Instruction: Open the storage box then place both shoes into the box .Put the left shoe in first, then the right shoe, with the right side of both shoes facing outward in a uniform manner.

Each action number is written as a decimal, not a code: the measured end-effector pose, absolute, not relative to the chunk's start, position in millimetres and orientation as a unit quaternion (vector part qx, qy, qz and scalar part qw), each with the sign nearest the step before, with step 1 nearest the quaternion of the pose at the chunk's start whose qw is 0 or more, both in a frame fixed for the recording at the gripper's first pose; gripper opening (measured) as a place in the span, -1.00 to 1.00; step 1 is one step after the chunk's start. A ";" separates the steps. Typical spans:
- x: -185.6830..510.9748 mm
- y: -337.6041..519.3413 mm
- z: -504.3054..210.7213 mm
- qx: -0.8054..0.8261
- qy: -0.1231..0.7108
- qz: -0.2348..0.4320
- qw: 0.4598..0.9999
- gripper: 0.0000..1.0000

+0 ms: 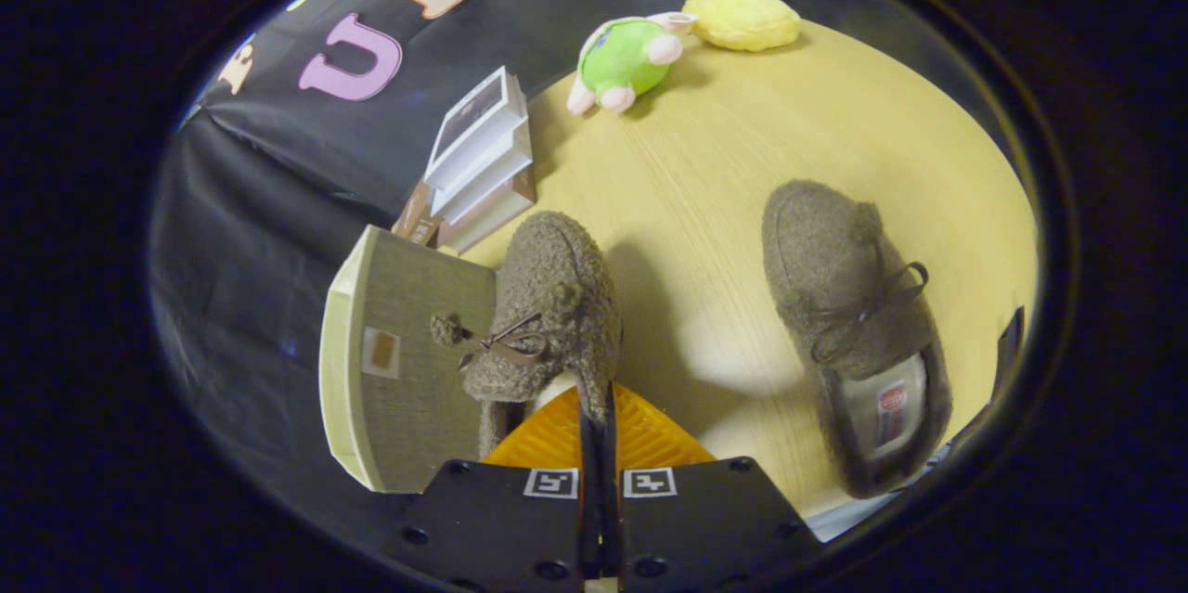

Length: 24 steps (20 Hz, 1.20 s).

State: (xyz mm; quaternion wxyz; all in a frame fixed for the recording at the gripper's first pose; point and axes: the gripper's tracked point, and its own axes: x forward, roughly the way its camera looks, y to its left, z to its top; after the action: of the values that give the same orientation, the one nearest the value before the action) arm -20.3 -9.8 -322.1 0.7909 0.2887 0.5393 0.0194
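Observation:
My gripper is shut on the heel rim of a fuzzy brown shoe with a bow and pompoms, both fingers pinching the collar. The shoe hangs toe-forward above the wooden table and throws a shadow on it. It partly overlaps the right edge of the storage box, a grey box with a cream rim and a small label, just left of the fingers. I cannot tell whether the box is open. The second matching shoe lies on the table to the right, its toe pointing away and its insole showing.
A stack of books stands beyond the box at the table's left edge. A green plush toy and a yellow cushion lie at the far end. Bare tabletop lies between the two shoes.

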 end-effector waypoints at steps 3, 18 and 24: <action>-8.2 0.9 -289.6 0.294 0.525 0.030 0.798 -0.92; 31.5 121.1 -196.4 0.268 0.497 0.107 0.818 -0.92; 31.1 179.1 -221.5 0.235 0.521 0.121 0.812 -0.92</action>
State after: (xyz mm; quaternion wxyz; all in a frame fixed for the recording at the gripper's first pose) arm 31.1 179.1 -221.5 0.8118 0.2351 0.5207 0.1206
